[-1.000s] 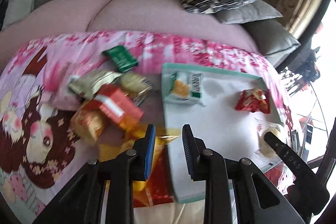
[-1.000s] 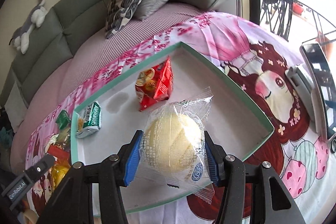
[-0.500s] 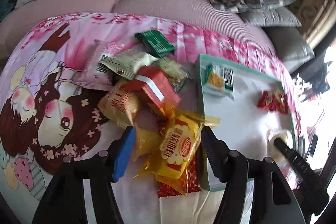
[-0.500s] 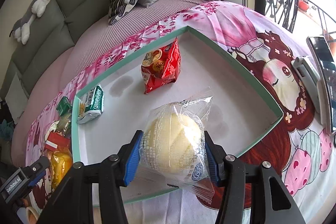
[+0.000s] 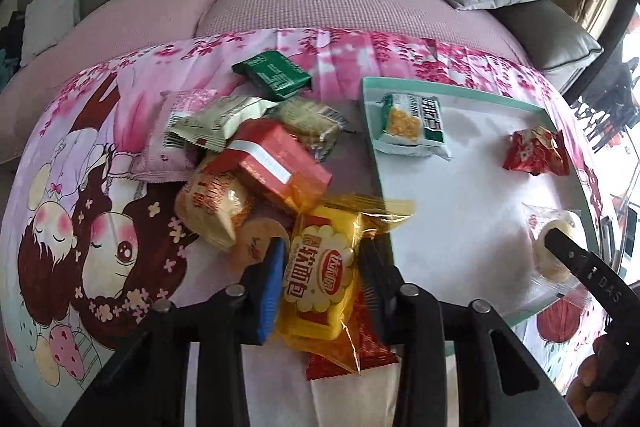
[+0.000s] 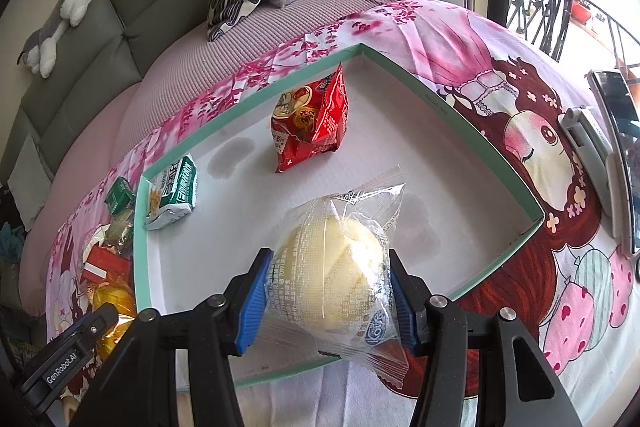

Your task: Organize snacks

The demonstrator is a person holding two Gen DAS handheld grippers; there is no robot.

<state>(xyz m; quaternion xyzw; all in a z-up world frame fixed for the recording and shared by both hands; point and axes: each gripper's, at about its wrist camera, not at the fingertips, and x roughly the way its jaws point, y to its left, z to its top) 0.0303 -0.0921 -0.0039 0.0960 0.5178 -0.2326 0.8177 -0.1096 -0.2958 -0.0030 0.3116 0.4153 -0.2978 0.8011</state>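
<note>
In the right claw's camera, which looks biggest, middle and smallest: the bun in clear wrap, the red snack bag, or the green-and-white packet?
1. Bun in clear wrap, though it sits nearest the camera, so that is unsure.
2. Red snack bag.
3. Green-and-white packet.

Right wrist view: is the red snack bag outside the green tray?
No, the red snack bag stands inside the green tray, on its white floor near the far corner.

A pink cartoon-print cloth (image 5: 100, 235) covered the surface in front of the sofa. On it lay a teal-rimmed tray (image 6: 460, 107) and, just beside the tray, a loose pile of snack packets (image 5: 256, 163), with a green packet (image 5: 272, 73) slightly apart. A phone (image 6: 618, 131) lay on the cloth's far side.
</note>
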